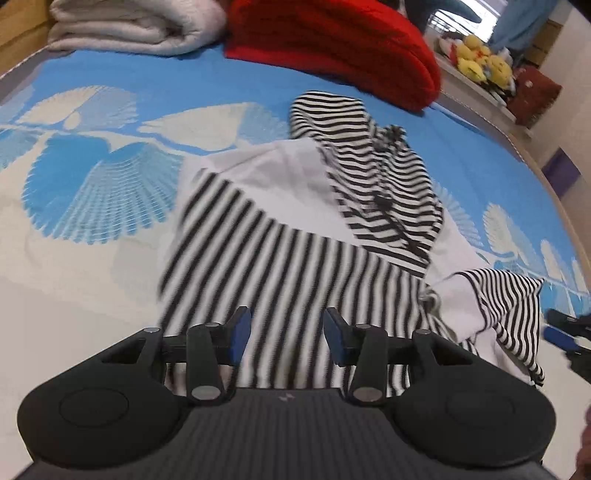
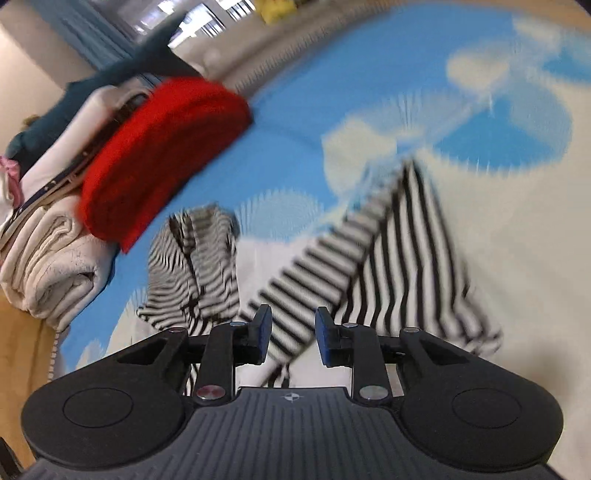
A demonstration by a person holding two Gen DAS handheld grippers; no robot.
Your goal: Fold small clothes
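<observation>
Black-and-white striped cotton garment [image 1: 280,258] spread mid-bed [image 1: 92,277], ready for folding. Left hand-held gripper [image 1: 287,338] jaws apart, empty. Right hand-held gripper [image 2: 293,332] jaws apart, sleeve between, unpinched.

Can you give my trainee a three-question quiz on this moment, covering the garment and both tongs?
1. True or false: the left tongs grip the striped garment.
2. Which folded item lies nearest the garment's hood? A) red knit B) white blanket C) a green towel
3. Fill in: the right tongs hang over a striped ____.

Key: 1 false, they stand open above it; 2 A; 3 sleeve.
</observation>
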